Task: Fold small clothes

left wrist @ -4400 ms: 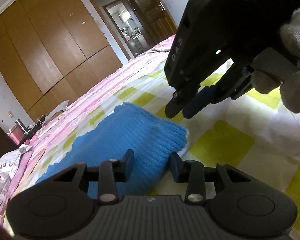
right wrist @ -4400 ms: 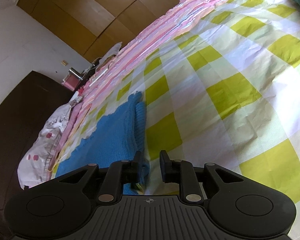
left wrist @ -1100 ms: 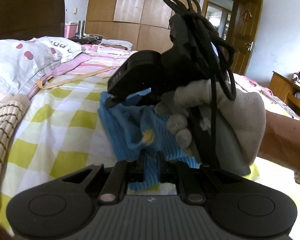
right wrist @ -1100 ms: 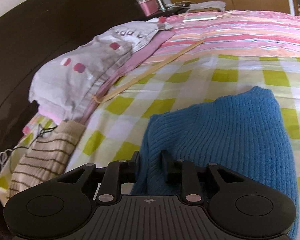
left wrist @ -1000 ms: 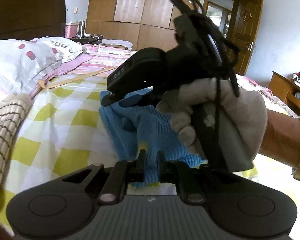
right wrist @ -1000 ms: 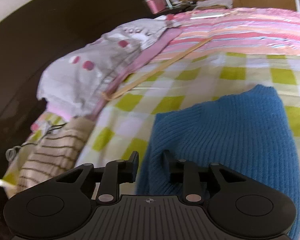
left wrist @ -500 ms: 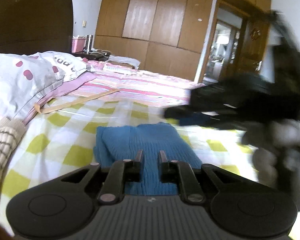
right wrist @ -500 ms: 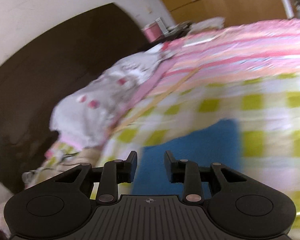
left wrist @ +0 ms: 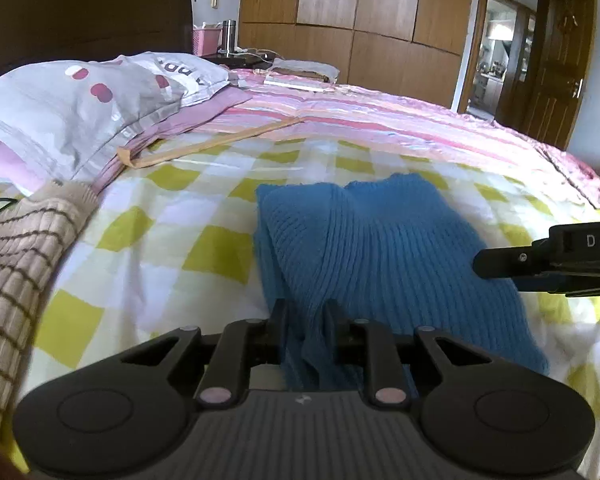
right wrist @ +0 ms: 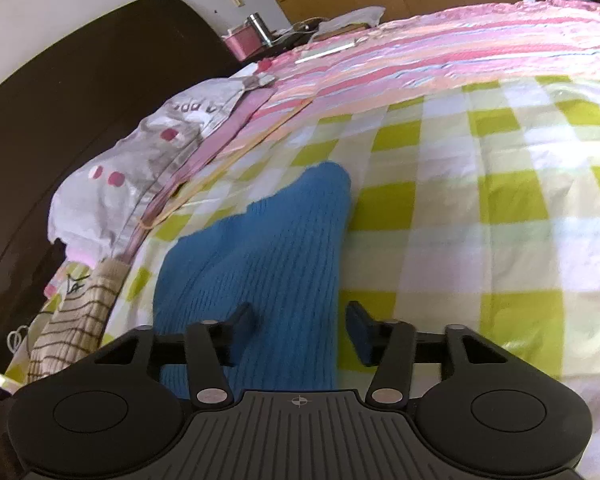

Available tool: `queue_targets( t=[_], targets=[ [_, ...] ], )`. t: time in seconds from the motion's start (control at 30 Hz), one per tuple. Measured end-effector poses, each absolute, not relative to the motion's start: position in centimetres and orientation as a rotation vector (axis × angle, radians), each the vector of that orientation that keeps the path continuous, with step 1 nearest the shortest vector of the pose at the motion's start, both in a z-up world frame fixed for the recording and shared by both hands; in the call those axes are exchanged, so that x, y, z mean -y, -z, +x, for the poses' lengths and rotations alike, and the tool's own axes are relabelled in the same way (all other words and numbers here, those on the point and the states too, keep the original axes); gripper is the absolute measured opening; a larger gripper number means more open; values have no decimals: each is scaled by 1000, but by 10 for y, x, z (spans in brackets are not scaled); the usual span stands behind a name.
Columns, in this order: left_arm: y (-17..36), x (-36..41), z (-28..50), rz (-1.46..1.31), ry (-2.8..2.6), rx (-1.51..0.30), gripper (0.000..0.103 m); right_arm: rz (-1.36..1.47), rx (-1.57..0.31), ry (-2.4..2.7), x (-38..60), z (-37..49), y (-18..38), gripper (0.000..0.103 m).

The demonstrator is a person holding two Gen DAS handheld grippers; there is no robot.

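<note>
A folded blue knit garment (left wrist: 380, 248) lies on the yellow-checked bedsheet (left wrist: 172, 248). My left gripper (left wrist: 306, 312) is shut on the garment's near edge, with blue cloth bunched between the jaws. My right gripper (right wrist: 300, 320) is open and empty, above the garment's right side (right wrist: 260, 256). The right gripper also shows in the left wrist view (left wrist: 540, 264) at the right edge, beside the garment.
A beige striped knit (left wrist: 16, 264) lies at the left of the bed. A grey spotted pillow (left wrist: 84, 108) and a pink striped quilt (left wrist: 380, 120) lie beyond. A dark headboard (right wrist: 60, 92), a wardrobe (left wrist: 360, 20) and a doorway (left wrist: 496, 48) stand behind.
The right gripper has let go of the garment, opened wide and drawn back to the right. The garment has come down flat on the sheet. The left gripper stays shut on its near edge.
</note>
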State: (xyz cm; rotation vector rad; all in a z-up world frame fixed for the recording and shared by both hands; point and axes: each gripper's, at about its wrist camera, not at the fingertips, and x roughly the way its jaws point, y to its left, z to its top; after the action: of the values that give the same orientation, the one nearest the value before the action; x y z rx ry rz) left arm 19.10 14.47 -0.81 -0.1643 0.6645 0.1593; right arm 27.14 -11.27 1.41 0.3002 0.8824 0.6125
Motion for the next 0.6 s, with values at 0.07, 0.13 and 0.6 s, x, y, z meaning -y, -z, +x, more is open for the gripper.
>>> queue_targets(
  t=[0.07, 0.13, 0.6],
  targets=[
    [11, -143, 184, -160, -159, -674, 29, 312, -890, -622, 111, 269, -11, 59],
    [12, -141, 180, -151, -160, -678, 29, 329, -906, -627, 110, 268, -6, 61],
    [22, -133, 160, -198, -111, -743, 29, 332, -960, -579, 121, 219, -7, 38]
  ],
)
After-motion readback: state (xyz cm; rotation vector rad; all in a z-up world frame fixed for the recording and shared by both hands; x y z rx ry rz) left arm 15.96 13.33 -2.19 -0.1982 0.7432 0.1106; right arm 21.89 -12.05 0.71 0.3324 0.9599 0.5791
